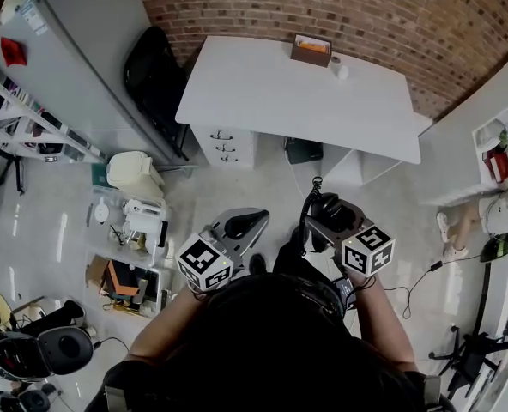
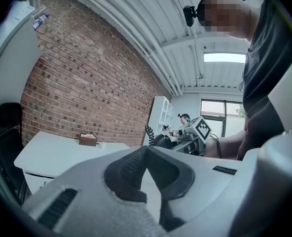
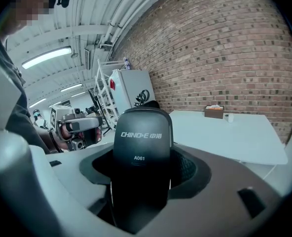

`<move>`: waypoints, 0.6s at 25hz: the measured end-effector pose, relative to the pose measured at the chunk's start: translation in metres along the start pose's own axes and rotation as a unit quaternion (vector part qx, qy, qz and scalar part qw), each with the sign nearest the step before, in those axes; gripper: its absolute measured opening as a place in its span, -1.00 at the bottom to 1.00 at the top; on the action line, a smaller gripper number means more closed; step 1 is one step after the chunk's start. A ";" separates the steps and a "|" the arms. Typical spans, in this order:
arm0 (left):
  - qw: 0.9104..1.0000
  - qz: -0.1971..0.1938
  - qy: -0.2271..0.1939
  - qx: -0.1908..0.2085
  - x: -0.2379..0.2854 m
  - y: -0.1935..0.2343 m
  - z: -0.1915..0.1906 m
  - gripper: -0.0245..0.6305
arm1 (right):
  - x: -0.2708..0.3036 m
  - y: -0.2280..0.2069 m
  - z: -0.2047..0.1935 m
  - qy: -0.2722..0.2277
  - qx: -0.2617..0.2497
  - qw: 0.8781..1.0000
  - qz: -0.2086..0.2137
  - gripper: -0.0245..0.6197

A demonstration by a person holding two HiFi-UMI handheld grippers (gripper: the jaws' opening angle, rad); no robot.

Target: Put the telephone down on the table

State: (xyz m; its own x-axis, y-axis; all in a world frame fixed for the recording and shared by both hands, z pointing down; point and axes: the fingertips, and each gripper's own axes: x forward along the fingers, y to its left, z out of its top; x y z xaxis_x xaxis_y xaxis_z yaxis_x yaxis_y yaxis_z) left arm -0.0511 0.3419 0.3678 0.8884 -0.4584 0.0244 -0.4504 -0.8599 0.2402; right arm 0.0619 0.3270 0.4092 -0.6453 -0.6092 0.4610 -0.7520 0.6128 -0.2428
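Note:
A black telephone handset (image 3: 142,152) marked A061 stands upright between the jaws of my right gripper (image 3: 142,181), which is shut on it. In the head view the handset (image 1: 327,210) and its coiled cord (image 1: 309,197) hang over the floor, short of the white table (image 1: 271,93). My left gripper (image 1: 240,225) is held level beside it, to the left. Its dark pads (image 2: 128,169) meet at the tip with nothing between them. The table is also in the right gripper view (image 3: 235,135), ahead and to the right.
On the table's far edge stand a brown box (image 1: 311,50) and a small white cup (image 1: 341,69). A drawer unit (image 1: 224,144) sits under the table, a black chair (image 1: 155,80) to its left. Clutter (image 1: 130,230) lies on the floor at left; a cable (image 1: 413,281) runs at right.

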 end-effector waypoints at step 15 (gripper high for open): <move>0.998 0.056 -0.006 -0.008 -0.012 0.045 0.008 -0.91 | 0.043 -0.008 0.027 0.012 -0.021 0.999 0.040 -0.03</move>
State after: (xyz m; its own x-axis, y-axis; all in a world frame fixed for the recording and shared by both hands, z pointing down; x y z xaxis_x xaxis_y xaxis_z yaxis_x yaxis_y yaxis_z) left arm -0.0829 0.3067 0.3709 0.8319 -0.5535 0.0404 -0.5446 -0.8001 0.2517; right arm 0.0365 0.2817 0.4081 -0.6996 -0.5457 0.4613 -0.6914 0.6801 -0.2439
